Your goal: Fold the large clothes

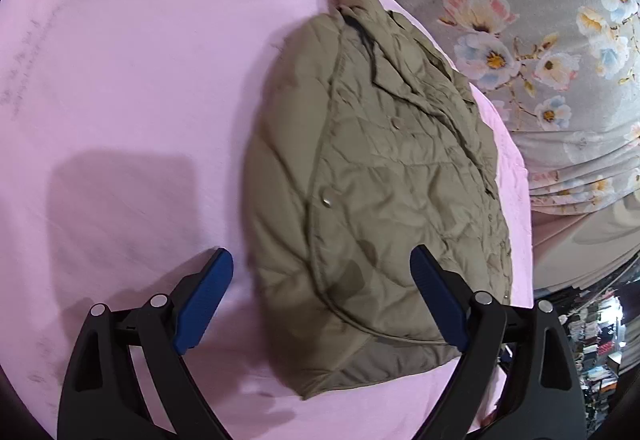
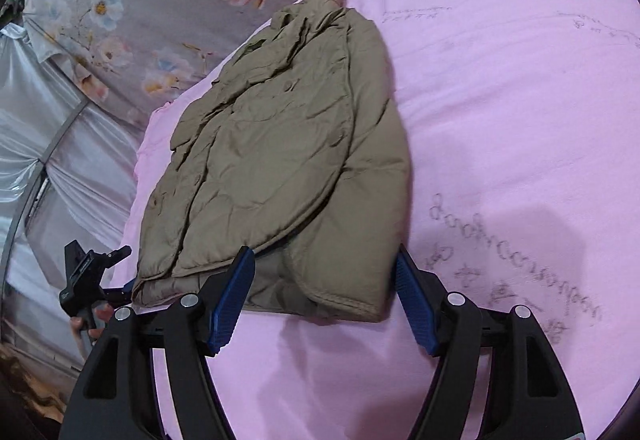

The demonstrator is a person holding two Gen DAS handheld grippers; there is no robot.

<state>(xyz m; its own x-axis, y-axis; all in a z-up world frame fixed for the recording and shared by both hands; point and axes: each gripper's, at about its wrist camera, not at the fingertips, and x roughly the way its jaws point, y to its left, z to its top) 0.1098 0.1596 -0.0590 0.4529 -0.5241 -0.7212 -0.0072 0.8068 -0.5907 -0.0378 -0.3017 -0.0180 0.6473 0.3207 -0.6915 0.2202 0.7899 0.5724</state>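
An olive quilted jacket [image 1: 380,179] lies folded lengthwise on a pink sheet [image 1: 120,79], collar at the far end, snap buttons showing. My left gripper [image 1: 320,256] hangs open over its near hem, blue pads apart: one over the jacket, one over the sheet, neither pressing. In the right wrist view the same jacket [image 2: 280,143] stretches away from me. My right gripper [image 2: 324,254] stands open with the jacket's near hem corner between its blue pads, not squeezed.
Grey floral bedding [image 1: 540,39] borders the pink sheet [image 2: 500,99] on the jacket's far side. A silvery drape [image 2: 48,159] hangs past the bed edge. A person's hand [image 2: 90,324] holds a black tool there. Cluttered shelves [image 1: 600,340] show low right.
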